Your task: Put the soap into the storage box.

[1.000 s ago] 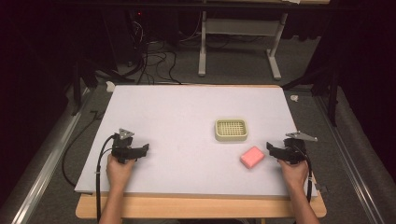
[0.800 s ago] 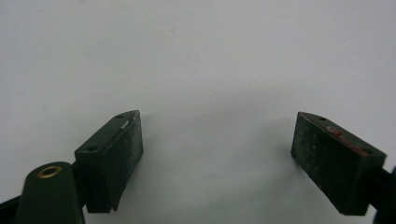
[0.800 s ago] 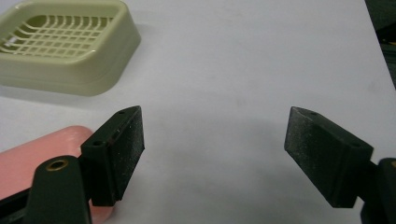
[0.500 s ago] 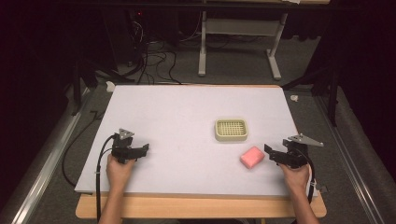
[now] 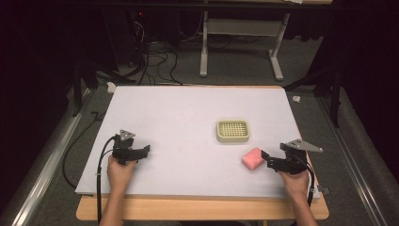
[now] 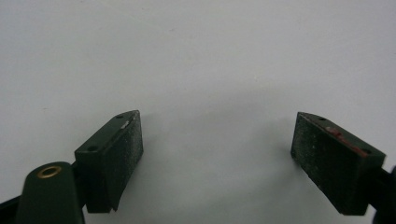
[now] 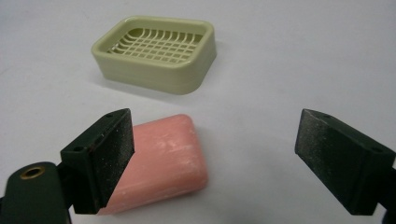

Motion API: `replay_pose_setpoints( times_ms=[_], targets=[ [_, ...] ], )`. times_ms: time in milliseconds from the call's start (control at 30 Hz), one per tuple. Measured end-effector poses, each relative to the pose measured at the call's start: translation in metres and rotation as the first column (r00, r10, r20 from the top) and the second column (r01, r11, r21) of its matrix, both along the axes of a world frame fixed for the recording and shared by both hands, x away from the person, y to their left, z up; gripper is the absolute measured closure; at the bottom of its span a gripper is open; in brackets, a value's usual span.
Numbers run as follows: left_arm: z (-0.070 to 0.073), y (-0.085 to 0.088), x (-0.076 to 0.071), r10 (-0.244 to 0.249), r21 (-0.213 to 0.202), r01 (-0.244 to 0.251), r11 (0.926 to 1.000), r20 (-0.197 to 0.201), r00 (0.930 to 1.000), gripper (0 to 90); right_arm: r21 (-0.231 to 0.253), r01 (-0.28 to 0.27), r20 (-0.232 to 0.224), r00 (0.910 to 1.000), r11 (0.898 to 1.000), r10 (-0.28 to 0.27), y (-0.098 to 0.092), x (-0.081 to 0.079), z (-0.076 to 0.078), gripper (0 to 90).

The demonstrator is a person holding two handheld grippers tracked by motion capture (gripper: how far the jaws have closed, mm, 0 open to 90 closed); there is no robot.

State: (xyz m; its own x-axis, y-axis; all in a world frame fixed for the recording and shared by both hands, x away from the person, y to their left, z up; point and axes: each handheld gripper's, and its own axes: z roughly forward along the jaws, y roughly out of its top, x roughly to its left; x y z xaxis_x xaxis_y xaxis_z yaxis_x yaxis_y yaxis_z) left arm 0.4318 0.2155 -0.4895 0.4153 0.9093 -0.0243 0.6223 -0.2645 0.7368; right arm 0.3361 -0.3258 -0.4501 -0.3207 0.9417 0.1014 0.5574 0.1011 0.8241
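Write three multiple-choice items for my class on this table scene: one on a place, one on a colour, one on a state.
1. Where does the soap bar lie?
A. inside the soap dish
B. on the table, beside the dish
C. between shut jaws

2. What colour is the soap dish?
A. pale green
B. blue
C. black

3. How do the jaws of the right gripper stand?
A. shut on the bar
B. shut on nothing
C. open

Answers:
1 B, the bar rests on the white table, apart from the dish.
2 A, its rim and grid are pale green.
3 C, a wide gap shows between the jaws, the bar by one of them.
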Motion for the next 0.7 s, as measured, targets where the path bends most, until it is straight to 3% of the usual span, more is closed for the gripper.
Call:
replay_pose_setpoints(
  times_ms=[333,700],
  targets=[
    [0.0,0.0,0.0,0.0,0.004,0.0,1.0,0.0,1.0,17.3,-0.045,-0.08,0.023,0.9965,0.996,0.081,0.023,-0.01,0.004,11.4],
    [0.0,0.0,0.0,0.0,0.006,0.0,1.0,0.001,1.0,17.2,-0.091,-0.115,-0.013,0.9934,0.989,0.114,0.041,-0.003,-0.007,11.3]
  ],
)
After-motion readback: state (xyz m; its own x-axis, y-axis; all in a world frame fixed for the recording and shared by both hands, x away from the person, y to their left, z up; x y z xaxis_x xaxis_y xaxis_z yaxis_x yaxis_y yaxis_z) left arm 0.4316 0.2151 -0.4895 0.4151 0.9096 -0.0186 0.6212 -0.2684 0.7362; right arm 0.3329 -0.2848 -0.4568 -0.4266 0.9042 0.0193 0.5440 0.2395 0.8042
